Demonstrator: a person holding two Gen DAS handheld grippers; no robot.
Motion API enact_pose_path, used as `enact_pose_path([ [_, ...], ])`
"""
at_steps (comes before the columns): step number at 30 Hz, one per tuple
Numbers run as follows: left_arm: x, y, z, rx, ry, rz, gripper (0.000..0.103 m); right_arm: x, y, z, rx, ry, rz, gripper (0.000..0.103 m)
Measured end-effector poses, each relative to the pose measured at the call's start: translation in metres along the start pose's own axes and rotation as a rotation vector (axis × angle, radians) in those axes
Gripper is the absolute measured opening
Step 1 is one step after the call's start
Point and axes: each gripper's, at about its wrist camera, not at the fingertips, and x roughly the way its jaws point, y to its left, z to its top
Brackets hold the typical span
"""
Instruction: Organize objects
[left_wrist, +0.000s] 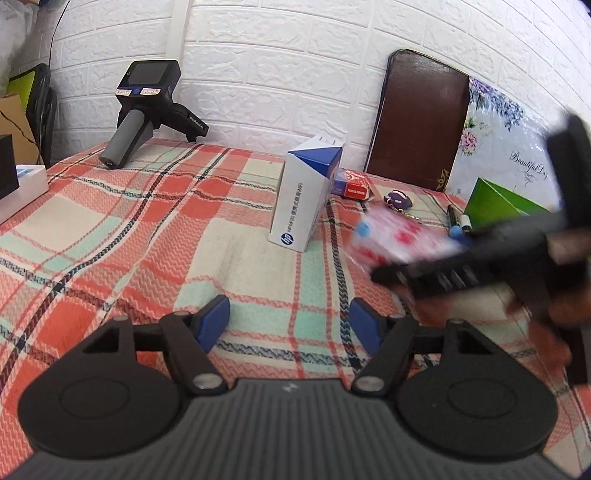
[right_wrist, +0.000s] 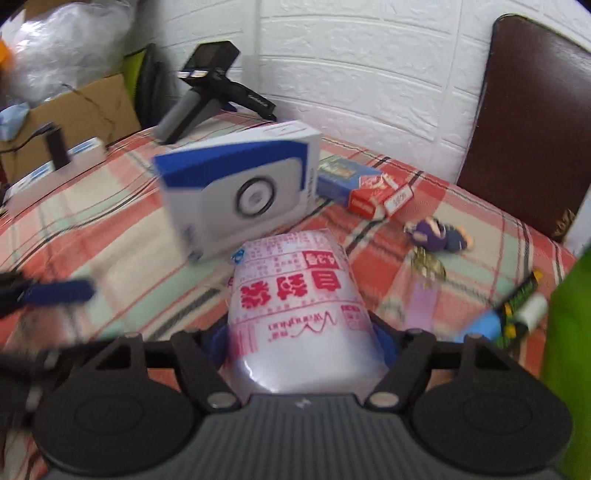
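Note:
My right gripper (right_wrist: 301, 341) is shut on a clear plastic pack of zip bags with red print (right_wrist: 295, 310) and holds it above the plaid tablecloth (right_wrist: 122, 236). The same pack (left_wrist: 399, 240) shows blurred in the left wrist view, held by the right gripper (left_wrist: 391, 271) at the right. My left gripper (left_wrist: 290, 321) is open and empty, low over the cloth (left_wrist: 147, 229). A white and blue HP box (left_wrist: 306, 192) stands upright ahead of it; in the right wrist view the box (right_wrist: 240, 192) is just behind the pack.
A red and blue card box (right_wrist: 364, 188), a purple keychain toy (right_wrist: 439, 232), pens (right_wrist: 517, 306) and a green folder (right_wrist: 569, 354) lie at the right. A black handheld device (left_wrist: 147, 110) stands at the back left. A brown chair back (left_wrist: 417, 118) leans on the wall.

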Motion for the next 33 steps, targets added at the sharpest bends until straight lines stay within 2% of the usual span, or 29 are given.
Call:
enact_pose_path([
  [3, -0.001, -0.002, -0.001, 0.008, 0.002, 0.001, 0.073, -0.036, 0.013, -0.035, 0.007, -0.033, 0.012, 0.072],
  [8, -0.002, -0.006, 0.001, 0.035, 0.025, -0.015, 0.073, -0.104, 0.026, -0.097, 0.022, -0.068, -0.017, 0.073],
  [10, -0.002, -0.013, 0.003, 0.044, 0.051, -0.041, 0.073, -0.124, 0.027, -0.117, 0.032, -0.079, -0.047, 0.079],
  [11, -0.002, -0.017, 0.005, 0.025, 0.07, -0.089, 0.073, -0.133, 0.026, -0.126, 0.045, -0.085, -0.068, 0.084],
  [12, -0.003, -0.023, 0.007, 0.004, 0.092, -0.149, 0.073, -0.141, 0.024, -0.134, 0.069, -0.088, -0.098, 0.097],
  [13, -0.004, -0.03, 0.008, -0.014, 0.115, -0.208, 0.073, -0.148, 0.022, -0.143, 0.102, -0.09, -0.119, 0.102],
  [14, -0.005, -0.038, 0.01, -0.021, 0.134, -0.265, 0.073, -0.154, 0.02, -0.151, 0.138, -0.09, -0.124, 0.102],
  [16, -0.008, -0.063, 0.009, 0.029, 0.158, -0.363, 0.073, -0.166, 0.017, -0.165, 0.184, -0.091, -0.128, 0.102],
  [19, -0.015, -0.099, 0.003, 0.146, 0.19, -0.466, 0.074, -0.178, 0.021, -0.177, 0.181, -0.095, -0.166, 0.103],
  [22, -0.018, -0.125, -0.006, 0.201, 0.255, -0.573, 0.073, -0.185, 0.019, -0.186, 0.211, -0.1, -0.176, 0.103],
  [25, -0.02, -0.142, -0.018, 0.258, 0.296, -0.628, 0.067, -0.189, 0.017, -0.191, 0.234, -0.112, -0.184, 0.103],
  [29, -0.015, -0.149, -0.025, 0.218, 0.361, -0.707, 0.058, -0.193, 0.018, -0.199, 0.237, -0.122, -0.186, 0.098],
  [31, -0.018, -0.151, -0.029, 0.215, 0.354, -0.699, 0.058, -0.195, 0.017, -0.201, 0.216, -0.127, -0.187, 0.092],
  [33, -0.018, -0.156, -0.03, 0.214, 0.361, -0.705, 0.058, -0.197, 0.015, -0.203, 0.186, -0.128, -0.204, 0.092],
])
